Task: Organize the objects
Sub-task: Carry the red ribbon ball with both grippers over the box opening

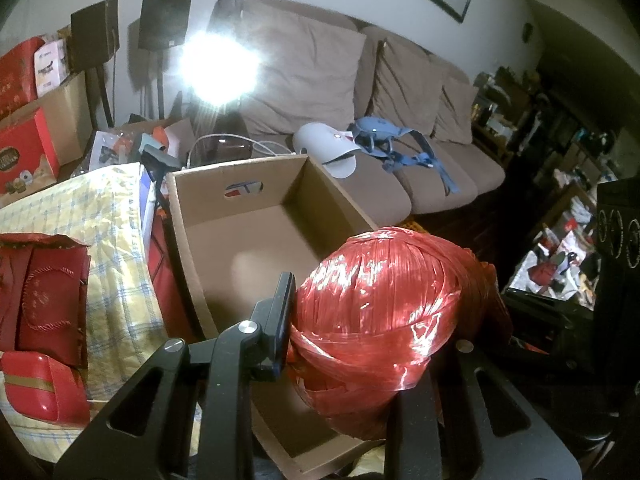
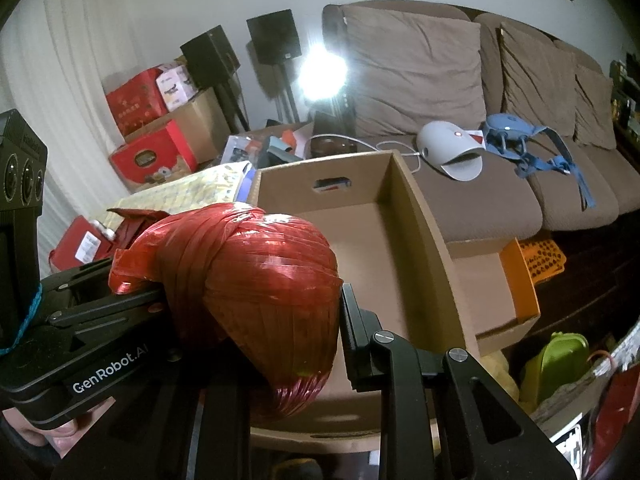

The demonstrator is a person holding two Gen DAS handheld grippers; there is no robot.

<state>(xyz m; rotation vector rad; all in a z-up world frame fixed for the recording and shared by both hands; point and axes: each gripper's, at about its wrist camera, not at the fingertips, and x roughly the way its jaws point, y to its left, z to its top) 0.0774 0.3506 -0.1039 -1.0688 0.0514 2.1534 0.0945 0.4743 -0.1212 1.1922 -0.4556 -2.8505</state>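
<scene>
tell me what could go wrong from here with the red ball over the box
1. The ball of red plastic twine looks pinched between both grippers, left gripper and right gripper, so if either eases off first it could roll out.
2. It hangs over the near edge of the empty cardboard box; released here, it might clip the rim and drop outside.
3. A loose end of twine lies on the left gripper and could snag.

Twine ball point(image 1: 384, 320): glossy red. Box point(image 1: 256, 240): plain brown cardboard. Quilt point(image 1: 108, 240): pale yellow, blue check. Sofa point(image 1: 400, 92): taupe. Straps point(image 1: 400, 148): blue. Tray point(image 2: 520, 276): orange inside. Gift boxes point(image 2: 152, 156): red. Grippers point(image 1: 340, 332): black.
</scene>
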